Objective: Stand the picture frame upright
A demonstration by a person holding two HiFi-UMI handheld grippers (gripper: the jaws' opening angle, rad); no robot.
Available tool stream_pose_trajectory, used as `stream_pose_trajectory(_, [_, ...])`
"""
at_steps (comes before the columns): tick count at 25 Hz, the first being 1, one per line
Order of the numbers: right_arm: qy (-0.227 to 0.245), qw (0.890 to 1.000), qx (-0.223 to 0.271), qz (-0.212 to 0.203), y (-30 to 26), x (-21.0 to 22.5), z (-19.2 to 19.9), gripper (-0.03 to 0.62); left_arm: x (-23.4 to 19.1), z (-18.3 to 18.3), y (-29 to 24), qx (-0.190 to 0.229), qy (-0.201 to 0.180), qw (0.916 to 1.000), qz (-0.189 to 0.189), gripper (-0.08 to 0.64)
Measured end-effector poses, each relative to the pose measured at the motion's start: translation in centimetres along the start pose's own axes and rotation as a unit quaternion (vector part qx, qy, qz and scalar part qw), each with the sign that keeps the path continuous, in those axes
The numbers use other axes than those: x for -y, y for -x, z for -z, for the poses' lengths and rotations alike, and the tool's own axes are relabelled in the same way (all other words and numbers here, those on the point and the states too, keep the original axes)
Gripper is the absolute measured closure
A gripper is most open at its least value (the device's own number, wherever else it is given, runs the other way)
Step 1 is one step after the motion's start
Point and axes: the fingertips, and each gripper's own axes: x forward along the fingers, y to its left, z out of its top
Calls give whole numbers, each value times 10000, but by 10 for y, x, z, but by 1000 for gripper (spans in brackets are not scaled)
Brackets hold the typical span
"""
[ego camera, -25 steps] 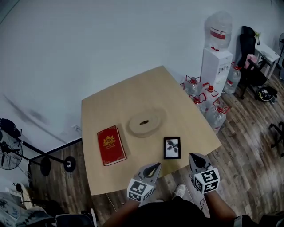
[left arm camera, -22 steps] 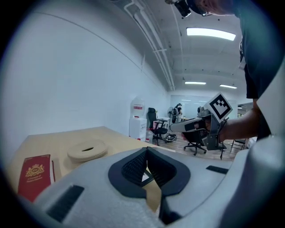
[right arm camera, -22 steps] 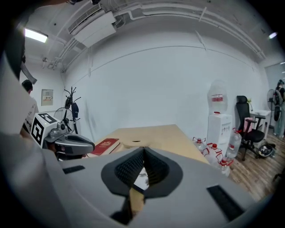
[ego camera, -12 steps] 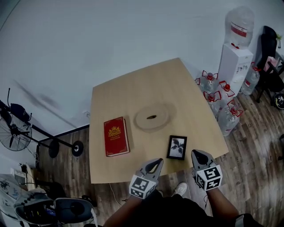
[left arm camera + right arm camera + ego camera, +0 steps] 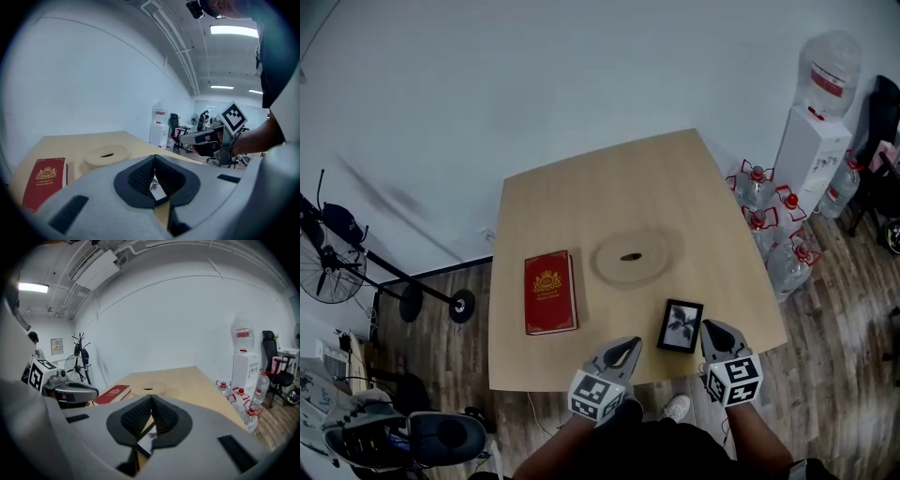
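A small black picture frame (image 5: 680, 326) with a dark leaf print lies flat on the wooden table (image 5: 609, 187), near its front edge. My left gripper (image 5: 630, 343) hovers at the front edge just left of the frame, jaws shut and empty. Shut and empty too, my right gripper (image 5: 710, 327) has its tip close beside the frame's right edge. In the left gripper view, the frame (image 5: 153, 186) shows through the slot below the closed gripper tips (image 5: 154, 157), with the right gripper (image 5: 182, 139) to the right. The right gripper view shows the frame (image 5: 148, 438) below the shut gripper tips (image 5: 151, 397).
A red book (image 5: 550, 292) lies at the table's left and a round beige disc (image 5: 630, 256) with a slot sits in the middle. Right of the table stand a water dispenser (image 5: 814, 141) and several water jugs (image 5: 769, 202). A floor fan (image 5: 328, 272) stands at the left.
The head view has shifted, so the table sits further right and lower in the picture. The right gripper's tip now stands closer to the frame's right edge. The frame still lies flat.
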Motion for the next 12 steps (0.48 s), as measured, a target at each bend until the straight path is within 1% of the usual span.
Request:
stream_pose_trajectory(5, [-10,9998,-206,10,-18,1,1,583,-24,-4,1,51,51,10000,-49,557])
stream_pose_trajectory(12, [-164,9971,-710,237,-33,15,27,574,-48,7,4,23,177,9998,-30,557])
